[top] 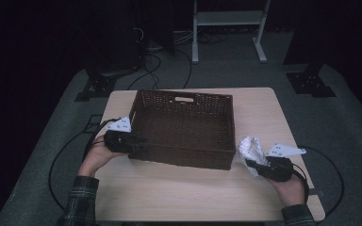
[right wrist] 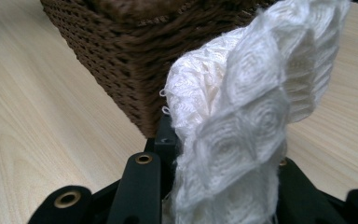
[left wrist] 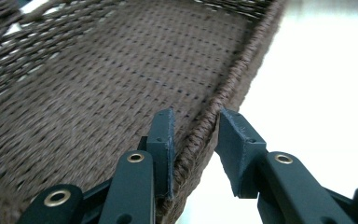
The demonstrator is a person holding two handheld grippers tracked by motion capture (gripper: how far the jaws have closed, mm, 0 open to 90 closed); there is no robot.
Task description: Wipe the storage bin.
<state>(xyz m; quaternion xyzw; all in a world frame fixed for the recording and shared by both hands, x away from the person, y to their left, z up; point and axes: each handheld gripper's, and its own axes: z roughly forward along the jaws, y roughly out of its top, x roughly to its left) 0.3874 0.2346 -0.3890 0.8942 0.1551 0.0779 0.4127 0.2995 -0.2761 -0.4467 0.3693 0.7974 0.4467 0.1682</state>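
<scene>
A dark brown wicker basket (top: 184, 157) stands in the middle of the light wooden table (top: 169, 193). My left gripper (top: 139, 141) reaches over its left front corner, and its jaws straddle the rim (left wrist: 200, 135). The inner pad (left wrist: 164, 140) lies against the weave, while a thin strip of light separates the outer pad (left wrist: 235, 149) from the rim. My right gripper (top: 250, 164) sits beside the basket's right front corner (right wrist: 121, 60). It is shut on a crumpled white knitted cloth (right wrist: 251, 93), which stands up from its jaws (top: 250, 148).
Bare tabletop lies in front of the basket and along both its sides. On the grey floor behind the table are a white metal frame (top: 228, 19), black stand feet (top: 311, 84) and cables (top: 155, 61).
</scene>
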